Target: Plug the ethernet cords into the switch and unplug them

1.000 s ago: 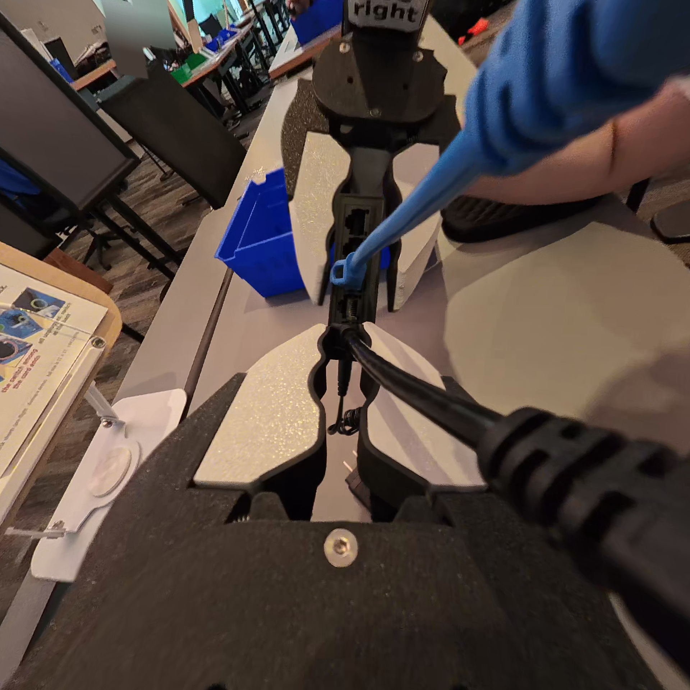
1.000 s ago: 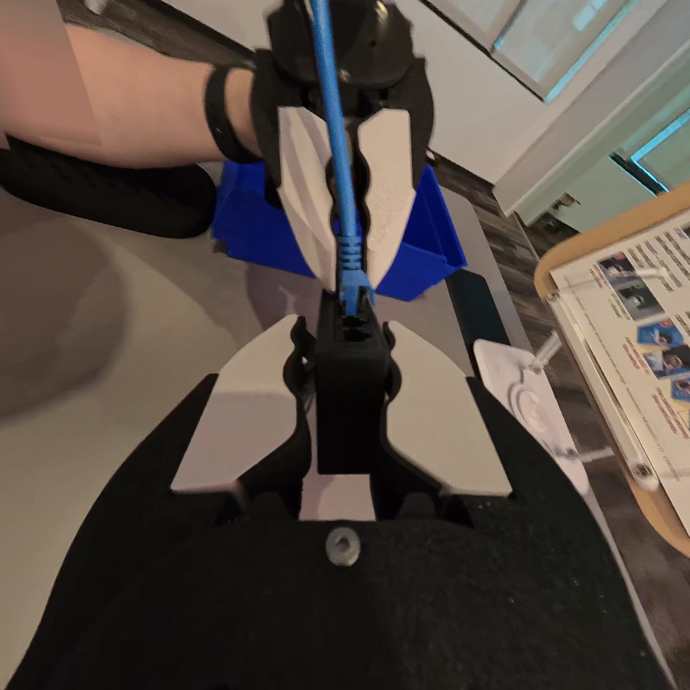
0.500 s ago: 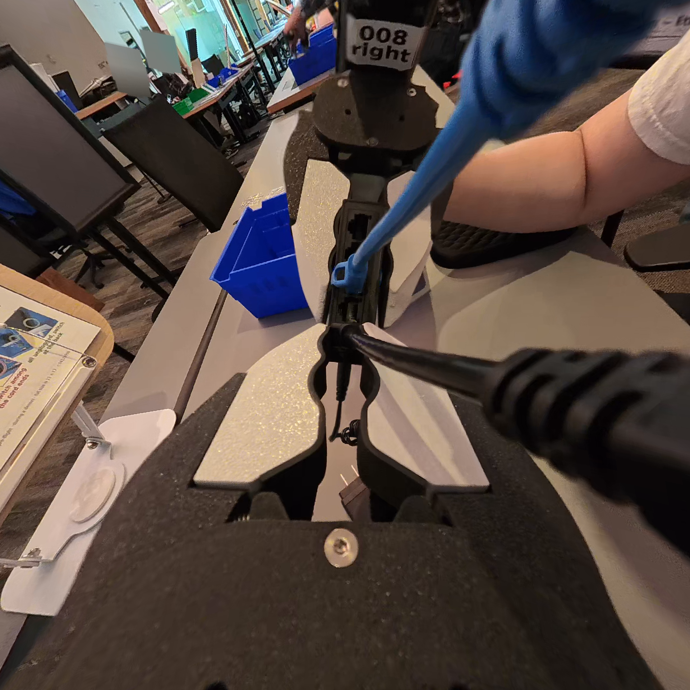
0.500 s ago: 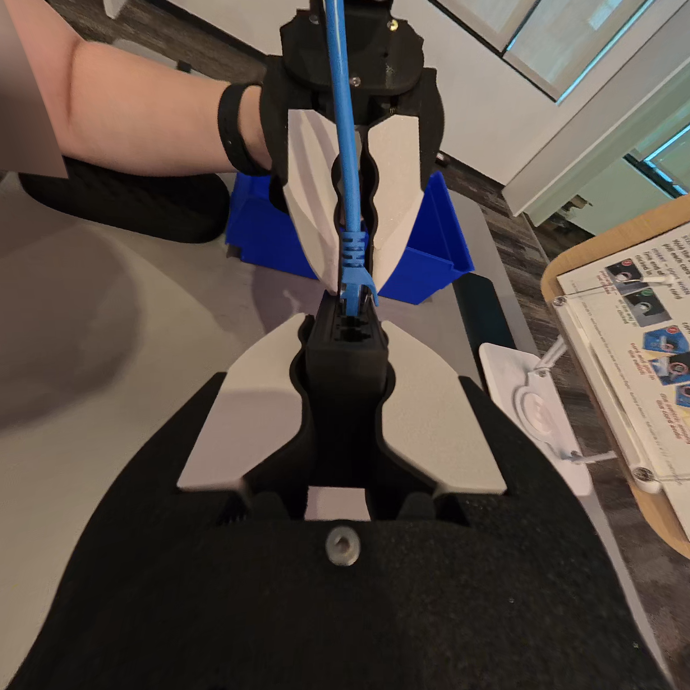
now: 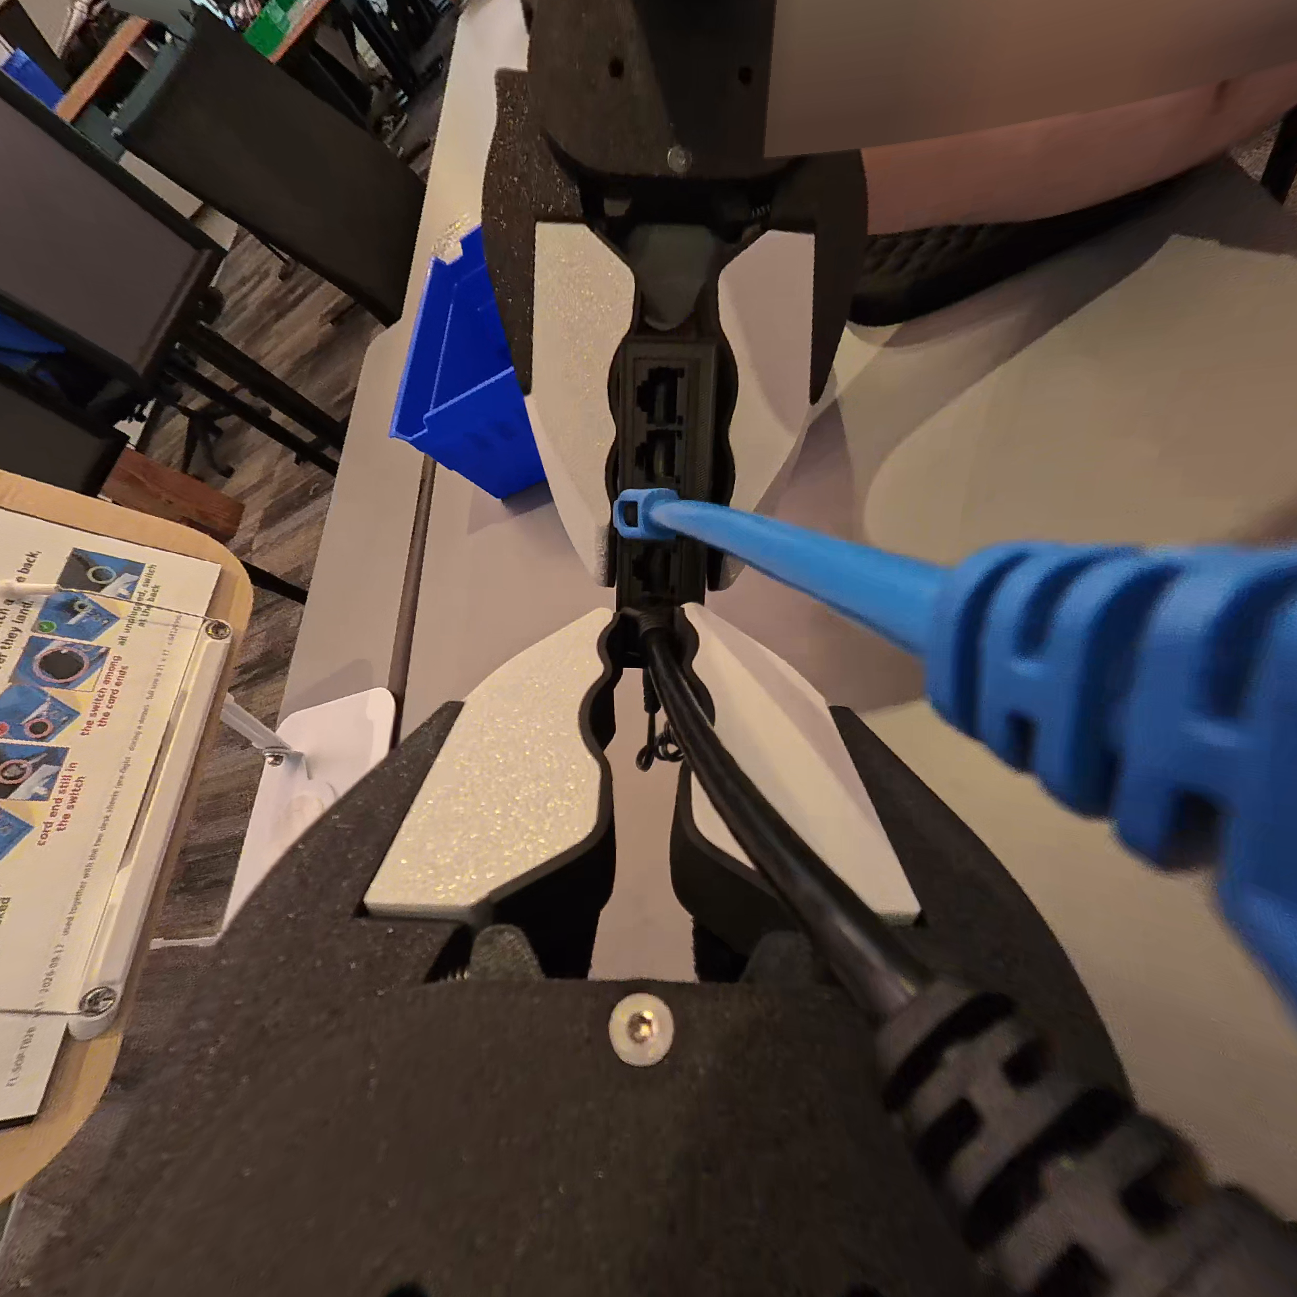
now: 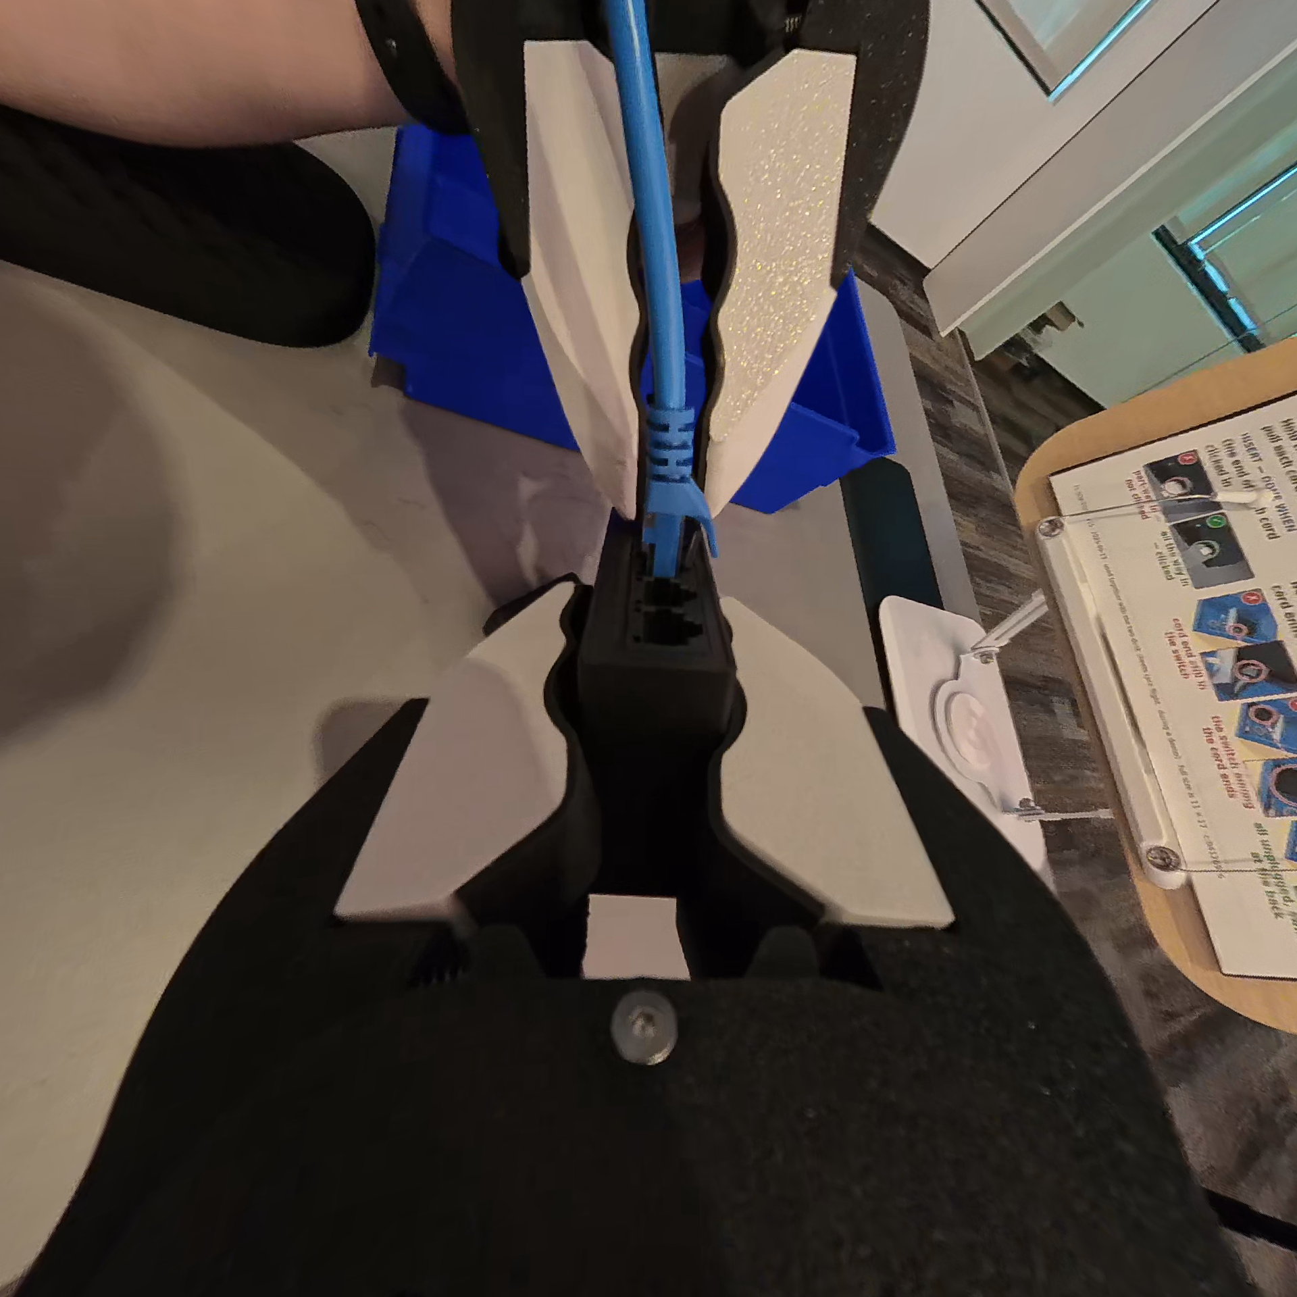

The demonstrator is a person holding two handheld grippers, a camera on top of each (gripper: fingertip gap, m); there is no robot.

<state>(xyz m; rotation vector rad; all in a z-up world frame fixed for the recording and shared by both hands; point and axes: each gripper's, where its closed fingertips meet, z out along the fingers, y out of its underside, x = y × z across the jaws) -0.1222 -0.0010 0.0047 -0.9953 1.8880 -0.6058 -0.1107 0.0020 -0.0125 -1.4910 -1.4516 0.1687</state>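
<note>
Switch (image 6: 656, 674), black box, held up above grey tabletop (image 6: 210, 491), pinched on both sides by right tongs (image 6: 649, 632). Blue bin (image 6: 456, 337) seen behind on tabletop. Blue cord (image 6: 649, 210) pinched at plug end by left tongs (image 5: 649, 624); same tongs seen far off in right view, pads (image 6: 596, 316) pressed on cord boot. Blue plug (image 6: 663, 540) seen at port in switch top. Black cord (image 5: 702, 737) seen running through left tongs too.
</note>
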